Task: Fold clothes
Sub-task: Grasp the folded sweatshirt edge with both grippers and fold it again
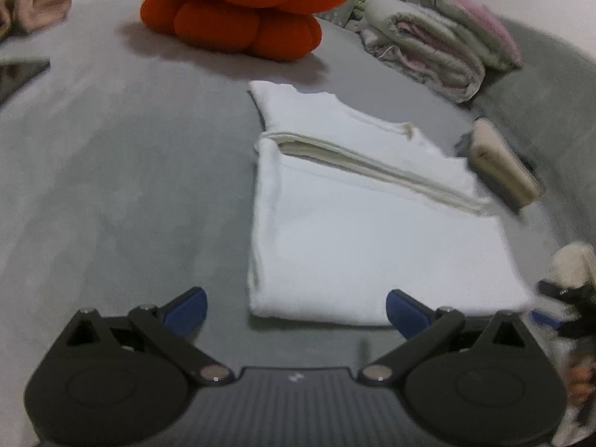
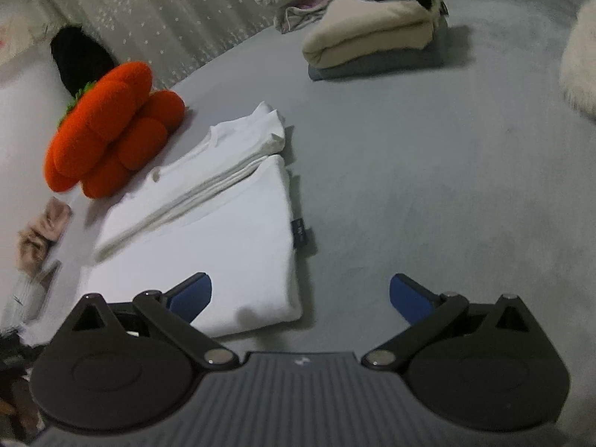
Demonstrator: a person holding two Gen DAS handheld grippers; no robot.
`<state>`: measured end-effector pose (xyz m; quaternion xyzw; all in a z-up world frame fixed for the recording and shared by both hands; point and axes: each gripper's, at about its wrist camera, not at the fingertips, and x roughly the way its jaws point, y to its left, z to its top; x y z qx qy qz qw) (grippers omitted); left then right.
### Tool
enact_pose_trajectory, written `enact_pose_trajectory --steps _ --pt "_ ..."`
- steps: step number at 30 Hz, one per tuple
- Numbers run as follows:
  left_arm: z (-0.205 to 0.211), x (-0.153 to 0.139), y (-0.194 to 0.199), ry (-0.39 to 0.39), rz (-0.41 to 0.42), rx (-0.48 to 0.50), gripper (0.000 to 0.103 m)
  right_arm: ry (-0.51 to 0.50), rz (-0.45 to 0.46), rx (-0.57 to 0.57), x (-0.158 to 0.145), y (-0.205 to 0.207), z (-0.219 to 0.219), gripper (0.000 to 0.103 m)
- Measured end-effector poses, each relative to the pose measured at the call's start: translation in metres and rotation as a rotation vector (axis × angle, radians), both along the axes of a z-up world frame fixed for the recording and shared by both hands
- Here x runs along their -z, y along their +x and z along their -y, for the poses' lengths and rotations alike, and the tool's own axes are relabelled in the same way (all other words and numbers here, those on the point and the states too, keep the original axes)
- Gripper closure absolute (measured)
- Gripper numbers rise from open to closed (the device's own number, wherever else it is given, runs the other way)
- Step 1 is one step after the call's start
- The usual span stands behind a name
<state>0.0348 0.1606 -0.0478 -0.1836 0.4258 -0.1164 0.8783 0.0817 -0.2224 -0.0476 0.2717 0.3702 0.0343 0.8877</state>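
Observation:
A white garment (image 1: 357, 231) lies folded flat on the grey bed surface (image 1: 123, 186), its hem edge doubled back across the middle. My left gripper (image 1: 296, 311) hovers at its near edge, open, nothing between the blue pads. In the right wrist view the same white garment (image 2: 223, 238) lies left of centre, a small dark label at its right edge. My right gripper (image 2: 300, 296) stands open over the garment's near right corner, holding nothing. The right gripper's tip (image 1: 558, 305) shows blurred at the left view's right edge.
An orange knotted plush cushion (image 1: 242, 7) sits behind the garment. A rolled grey-pink blanket (image 1: 439, 41) and a folded beige and grey stack (image 2: 372, 41) lie at the back. A pink-beige cloth (image 2: 41, 234) lies left. Bare grey surface (image 2: 447, 186) spreads to the right.

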Motion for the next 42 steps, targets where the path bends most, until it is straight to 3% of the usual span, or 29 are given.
enact_pose_trajectory --steps 2,8,12,21,24,32,38,42 --pt "-0.006 0.003 0.0 -0.094 -0.016 -0.005 0.002 0.083 -0.014 0.024 0.001 -0.002 0.006 0.001" --pt "-0.025 0.019 0.003 -0.396 -0.1 -0.072 0.005 0.339 -0.067 0.085 0.009 -0.009 0.026 0.016" --pt "-0.029 0.028 0.006 -0.497 -0.14 -0.096 0.01 0.465 -0.103 0.117 0.016 -0.014 0.034 0.025" --pt "-0.029 0.04 0.014 -0.585 -0.135 -0.148 0.022 0.507 -0.098 0.116 0.019 -0.015 0.029 0.027" --pt "-0.023 0.04 0.014 -0.565 -0.105 -0.157 0.027 0.509 -0.08 0.115 0.022 -0.01 0.026 0.029" --pt "-0.022 0.046 0.015 -0.537 -0.057 -0.216 0.052 0.508 -0.04 0.115 0.025 -0.001 0.02 0.032" --pt "-0.024 0.052 0.017 -0.542 -0.034 -0.232 0.062 0.518 -0.022 0.114 0.029 0.004 0.02 0.039" --pt "-0.023 0.056 0.018 -0.527 -0.021 -0.241 0.074 0.524 -0.014 0.112 0.032 0.006 0.021 0.047"
